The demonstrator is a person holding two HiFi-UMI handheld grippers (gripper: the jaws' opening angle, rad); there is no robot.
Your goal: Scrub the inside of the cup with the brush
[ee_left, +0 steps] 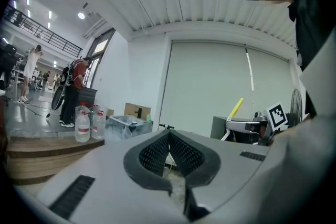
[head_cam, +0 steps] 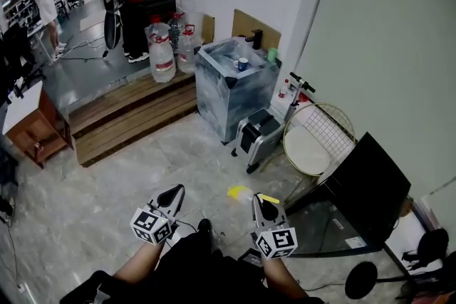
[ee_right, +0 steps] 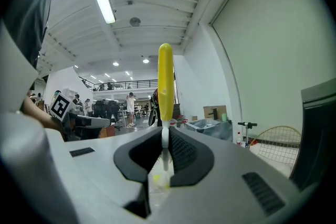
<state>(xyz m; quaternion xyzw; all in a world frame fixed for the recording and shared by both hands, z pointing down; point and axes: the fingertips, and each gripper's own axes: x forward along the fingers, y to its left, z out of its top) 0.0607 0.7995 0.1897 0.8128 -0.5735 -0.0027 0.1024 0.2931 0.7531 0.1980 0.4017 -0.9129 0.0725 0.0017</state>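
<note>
no word, number or brand can be read anywhere. the marker cubes [head_cam: 152,226] on the left gripper [head_cam: 173,196] and the right gripper [head_cam: 266,207] carry only black-and-white square patterns, no letters. the big water bottles [head_cam: 162,52] by the wooden step [head_cam: 128,126] wear red-and-white labels, too small to read.
</note>
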